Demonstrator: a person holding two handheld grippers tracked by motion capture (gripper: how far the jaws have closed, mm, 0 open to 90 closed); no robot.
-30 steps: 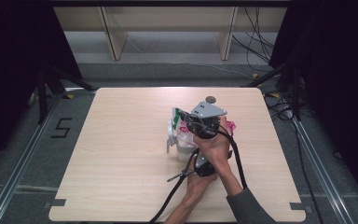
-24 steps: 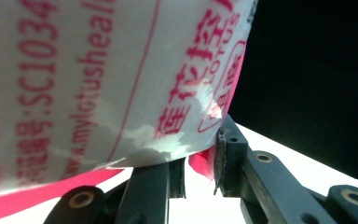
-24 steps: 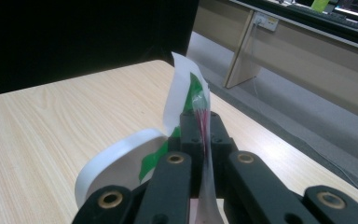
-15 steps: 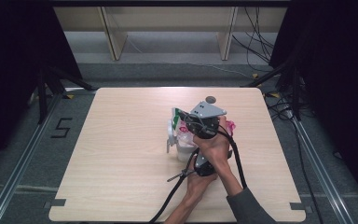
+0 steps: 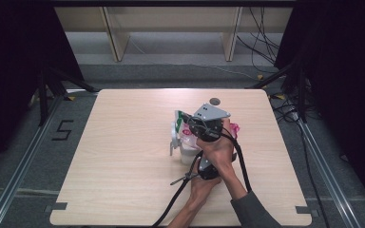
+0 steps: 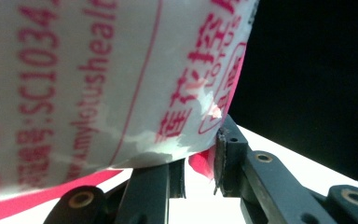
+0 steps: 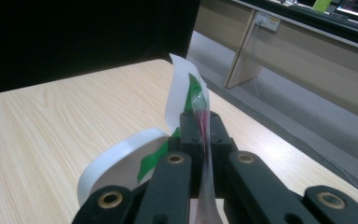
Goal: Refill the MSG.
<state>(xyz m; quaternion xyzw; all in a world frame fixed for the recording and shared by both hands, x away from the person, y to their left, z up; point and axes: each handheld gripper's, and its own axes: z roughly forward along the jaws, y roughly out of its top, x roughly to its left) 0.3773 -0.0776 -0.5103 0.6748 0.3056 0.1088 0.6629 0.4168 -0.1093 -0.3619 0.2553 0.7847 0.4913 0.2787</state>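
Nothing has shifted noticeably since the earlier frames: both hands and the plastic bag (image 5: 186, 137) sit where they were, right of the table's (image 5: 123, 156) middle. Nearest the front edge, the left gripper (image 5: 204, 167) has its jaws closed on the bag's lower part, whose white film with red print presses close in the left gripper view. Beyond it, toward the far edge, the right gripper (image 7: 200, 122) has its jaws clamped shut on the bag's upright green-and-white top edge.
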